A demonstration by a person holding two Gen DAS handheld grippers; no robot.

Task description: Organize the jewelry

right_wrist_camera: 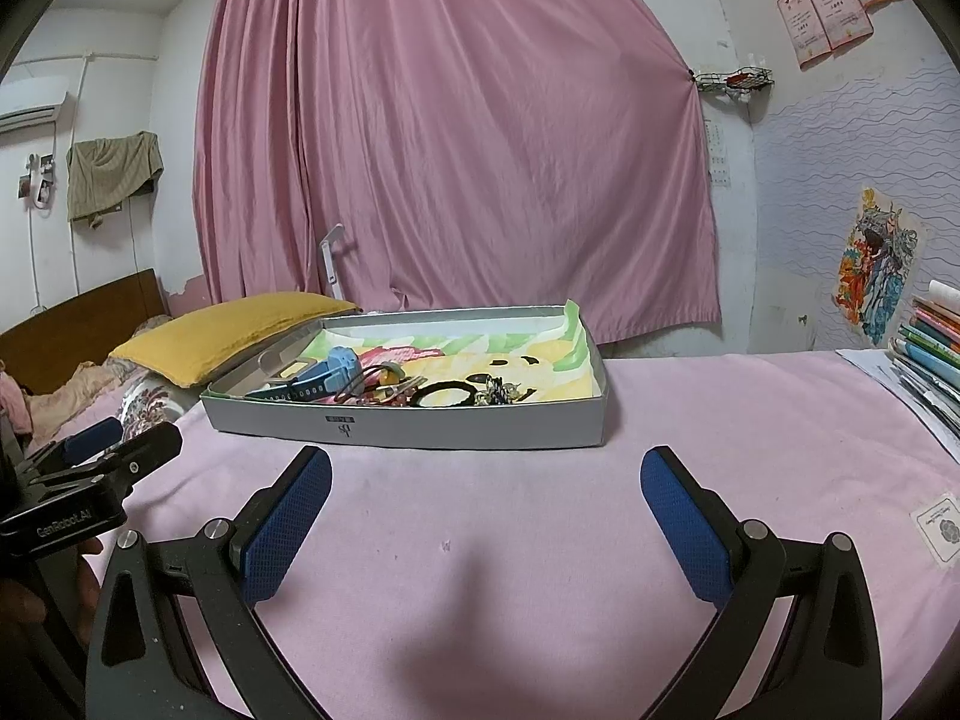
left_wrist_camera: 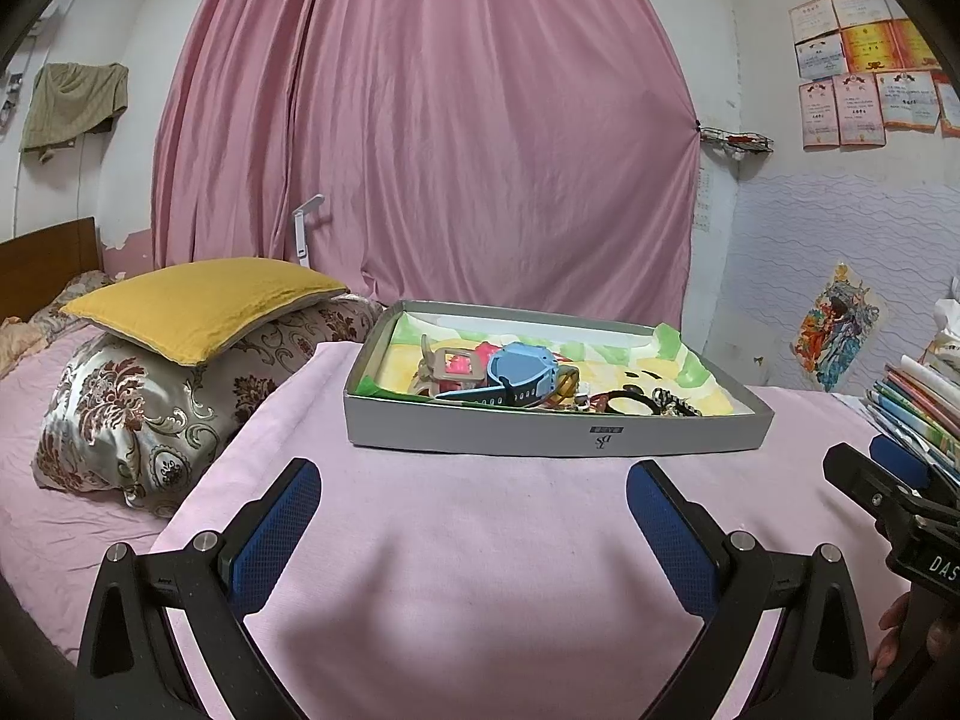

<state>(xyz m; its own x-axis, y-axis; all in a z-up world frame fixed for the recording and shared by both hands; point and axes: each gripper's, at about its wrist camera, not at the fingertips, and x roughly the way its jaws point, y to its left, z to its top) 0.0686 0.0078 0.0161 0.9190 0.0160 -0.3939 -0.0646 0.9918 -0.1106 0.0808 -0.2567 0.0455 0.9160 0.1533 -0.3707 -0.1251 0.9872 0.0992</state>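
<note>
Right ahead, the jewelry [left_wrist_camera: 540, 387] lies heaped in a shallow grey box [left_wrist_camera: 480, 432] lined with a yellow and green sheet: a blue watch [left_wrist_camera: 516, 369], a beige watch, a black ring [right_wrist_camera: 447, 394] and small tangled pieces. That box rests on the pink cloth [right_wrist_camera: 720, 420] covering the counter. My left tongs [left_wrist_camera: 474, 498] and right tongs [right_wrist_camera: 486, 483] hover short of it, both spread wide and holding nothing. Books [right_wrist_camera: 930, 348] are stacked to my right, a yellow pillow [left_wrist_camera: 198, 306] lies on the bed to my left.
</note>
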